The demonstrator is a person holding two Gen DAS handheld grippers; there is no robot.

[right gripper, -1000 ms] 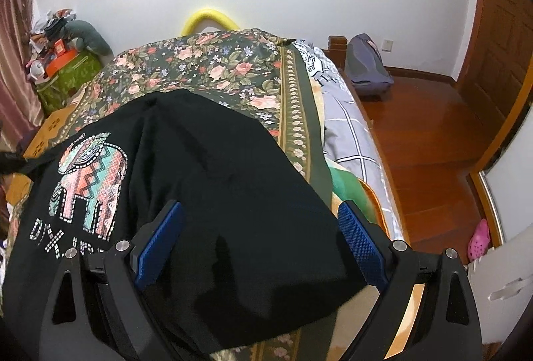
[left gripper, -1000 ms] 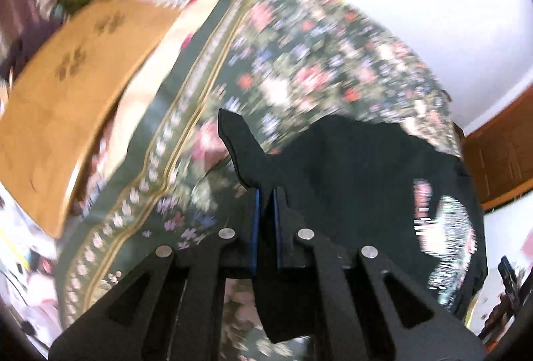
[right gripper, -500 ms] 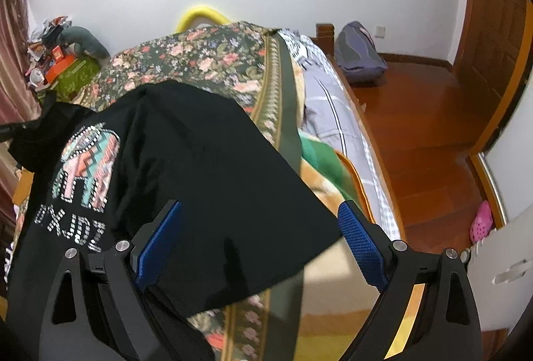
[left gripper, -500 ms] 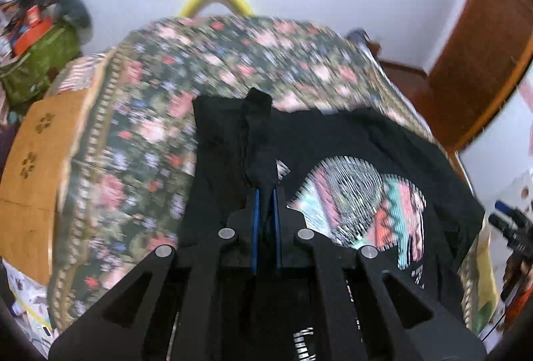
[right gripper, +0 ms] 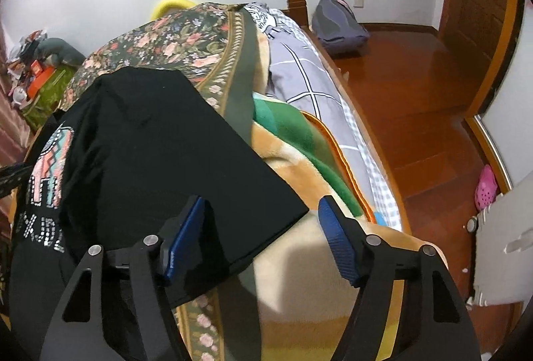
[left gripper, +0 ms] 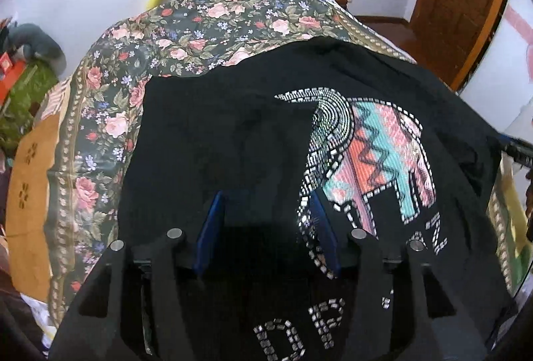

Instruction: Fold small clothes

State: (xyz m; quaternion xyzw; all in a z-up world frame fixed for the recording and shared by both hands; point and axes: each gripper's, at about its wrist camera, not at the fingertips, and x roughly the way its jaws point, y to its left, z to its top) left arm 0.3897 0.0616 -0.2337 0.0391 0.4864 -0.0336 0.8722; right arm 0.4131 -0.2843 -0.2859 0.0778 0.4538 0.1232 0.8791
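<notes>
The black T-shirt (left gripper: 233,141) now lies on the floral bedspread (left gripper: 206,18), its left side folded in beside the elephant print (left gripper: 373,158) (a second ago that sleeve hung from shut jaws). The left gripper (left gripper: 266,224) is opening, nothing pinched, so that fold looks placed. The right gripper (right gripper: 263,237) is closing around the shirt's near right corner, pads not yet pressing. Studded letters read "D", then likely "P"; the rest is illegible.

left hand-held gripper (left gripper: 268,227) has let go of the black shirt (left gripper: 233,134); right hand-held gripper (right gripper: 261,241) is closing.
</notes>
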